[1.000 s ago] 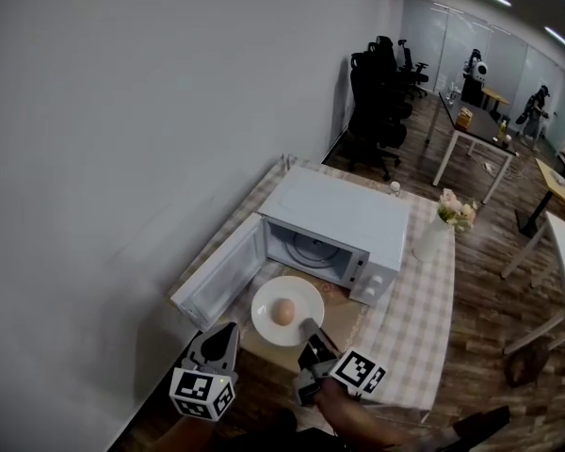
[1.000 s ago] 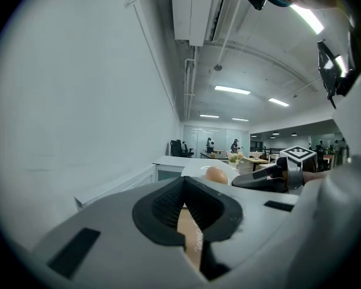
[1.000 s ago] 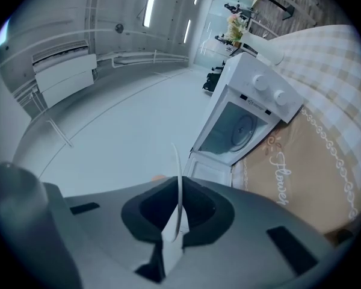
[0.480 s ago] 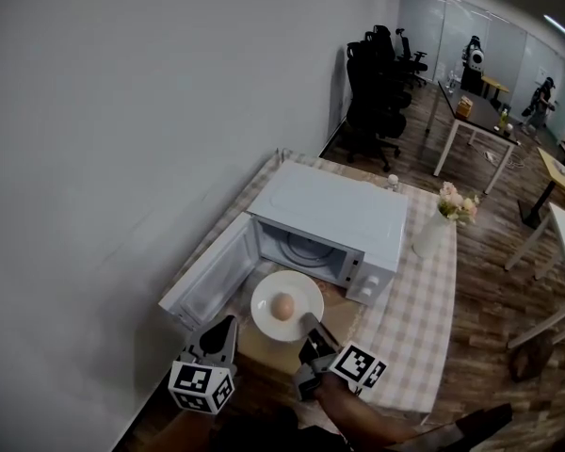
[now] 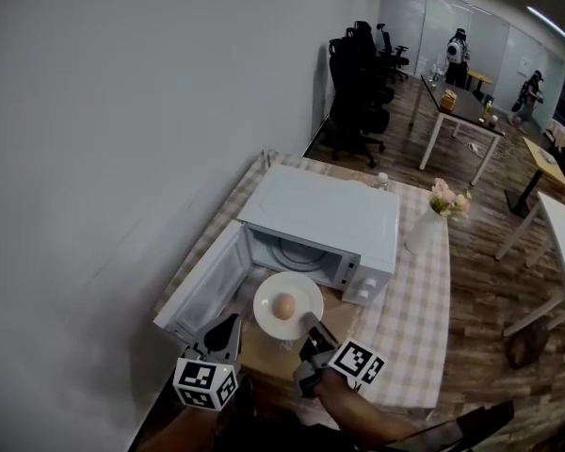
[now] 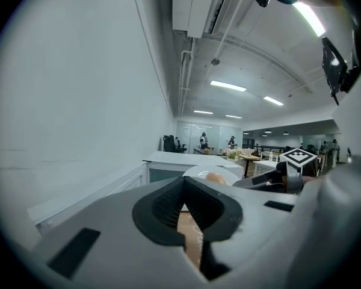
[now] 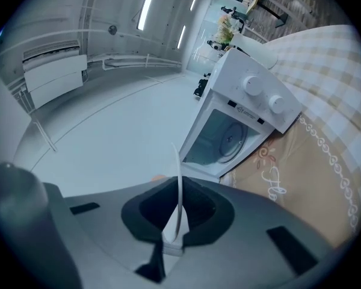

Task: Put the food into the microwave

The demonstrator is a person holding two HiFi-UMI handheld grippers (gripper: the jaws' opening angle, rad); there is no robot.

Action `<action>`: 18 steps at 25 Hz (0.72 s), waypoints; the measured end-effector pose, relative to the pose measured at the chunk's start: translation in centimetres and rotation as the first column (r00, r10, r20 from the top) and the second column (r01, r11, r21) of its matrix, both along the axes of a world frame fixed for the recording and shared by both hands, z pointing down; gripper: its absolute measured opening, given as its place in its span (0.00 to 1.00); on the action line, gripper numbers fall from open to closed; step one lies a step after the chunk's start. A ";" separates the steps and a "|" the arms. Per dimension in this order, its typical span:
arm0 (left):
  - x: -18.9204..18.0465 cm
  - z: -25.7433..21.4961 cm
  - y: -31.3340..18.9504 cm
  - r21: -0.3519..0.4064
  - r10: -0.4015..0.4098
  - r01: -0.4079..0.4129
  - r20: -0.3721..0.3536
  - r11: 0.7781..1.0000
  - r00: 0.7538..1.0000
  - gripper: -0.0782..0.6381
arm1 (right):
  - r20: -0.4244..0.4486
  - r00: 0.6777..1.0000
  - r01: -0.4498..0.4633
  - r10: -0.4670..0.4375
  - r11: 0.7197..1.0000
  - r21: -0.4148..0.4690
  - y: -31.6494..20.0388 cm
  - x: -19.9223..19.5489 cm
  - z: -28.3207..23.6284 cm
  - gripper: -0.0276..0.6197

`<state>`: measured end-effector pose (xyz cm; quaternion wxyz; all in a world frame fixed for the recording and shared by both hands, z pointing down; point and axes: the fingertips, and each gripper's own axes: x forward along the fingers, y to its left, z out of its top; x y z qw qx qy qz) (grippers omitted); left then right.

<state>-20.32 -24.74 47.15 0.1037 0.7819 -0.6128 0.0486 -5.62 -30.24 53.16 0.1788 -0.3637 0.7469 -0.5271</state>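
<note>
**A:** What are the two tongs doing?

**B:** The right gripper (image 5: pixel 308 326) has its jaws nearly together, pinching the near rim of a white plate (image 5: pixel 268 295). In the right gripper view, that rim (image 7: pixel 179 179) shows edge-on as a thin white line between the black pads. The left gripper (image 5: pixel 228 326) has its jaws closed tip to tip with nothing between them (image 6: pixel 183 182).

**A:** Where is the food?

**B:** A round, tan piece of food (image 5: pixel 283 306) sits in the middle of the plate. The plate is just in front of the microwave (image 5: pixel 320 217), whose door (image 5: pixel 200 285) hangs wide open to the left. I cannot tell whether the plate rests on the brown patterned mat (image 7: pixel 301 167) or is lifted off it.

**A:** And the hands?

**B:** Both grippers point nearly level toward the microwave. The right one extends from a forearm (image 5: pixel 358 422) at the bottom edge. The left one is beside the plate, apart from it, near the door's lower corner.
</note>
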 end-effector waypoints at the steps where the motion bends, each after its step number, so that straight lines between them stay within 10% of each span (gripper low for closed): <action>1: -0.1 0.1 -0.5 -0.002 0.010 -0.010 0.001 1.000 1.000 0.12 | -0.005 1.000 -0.010 0.010 1.000 -0.005 -0.3 0.0 0.2 0.08; 18: -2.2 3.4 -7.4 -0.070 0.159 -0.159 -0.010 0.985 0.987 0.12 | -0.054 0.985 -0.167 0.163 0.983 -0.081 -6.6 -2.3 4.6 0.08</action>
